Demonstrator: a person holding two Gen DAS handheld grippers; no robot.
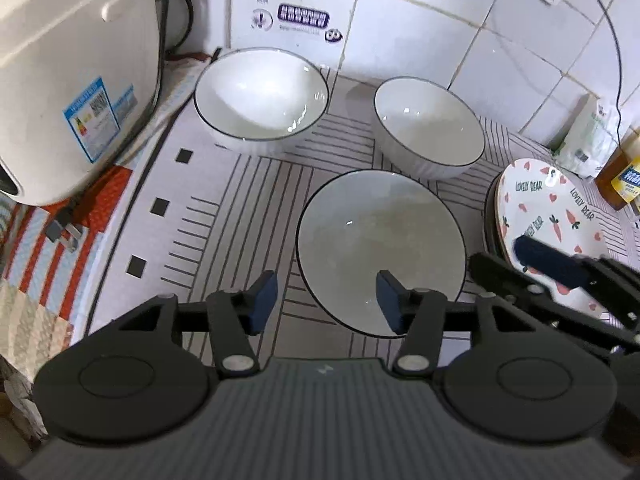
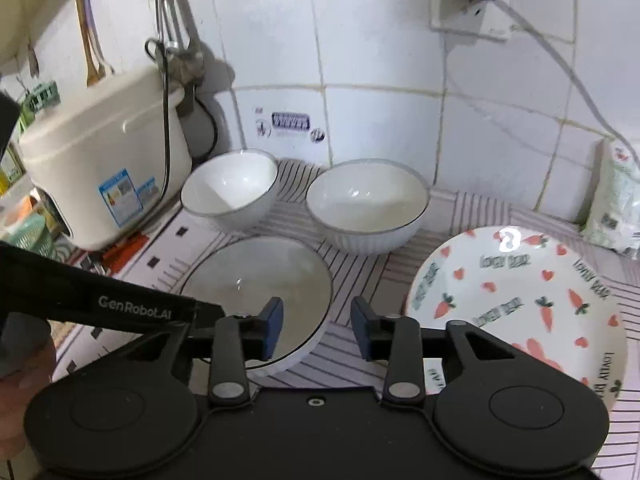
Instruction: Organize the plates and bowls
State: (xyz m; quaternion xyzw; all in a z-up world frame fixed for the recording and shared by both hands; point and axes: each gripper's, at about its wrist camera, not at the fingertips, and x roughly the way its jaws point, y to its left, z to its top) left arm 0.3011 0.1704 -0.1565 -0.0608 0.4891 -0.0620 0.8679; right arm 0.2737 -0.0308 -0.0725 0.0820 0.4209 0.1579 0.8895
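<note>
Three white bowls with dark rims stand on a striped mat (image 1: 248,184): a near bowl (image 1: 380,248) (image 2: 256,284), a far left bowl (image 1: 260,92) (image 2: 230,188) and a far right bowl (image 1: 430,122) (image 2: 366,200). A plate with carrots and hearts (image 1: 548,208) (image 2: 516,288) lies on top of a stack at the right. My left gripper (image 1: 326,300) is open and empty, its jaws either side of the near bowl's front left rim. My right gripper (image 2: 316,328) is open and empty, above the gap between the near bowl and the plate; in the left wrist view its fingers (image 1: 548,260) reach over the plate.
A white rice cooker (image 1: 68,80) (image 2: 104,168) stands at the left, on a red striped cloth (image 1: 80,224). White tiled walls close the back. A bagged packet (image 1: 588,136) (image 2: 616,208) and a yellow bottle (image 1: 624,176) stand at the right. A cable runs from a wall socket (image 2: 472,4).
</note>
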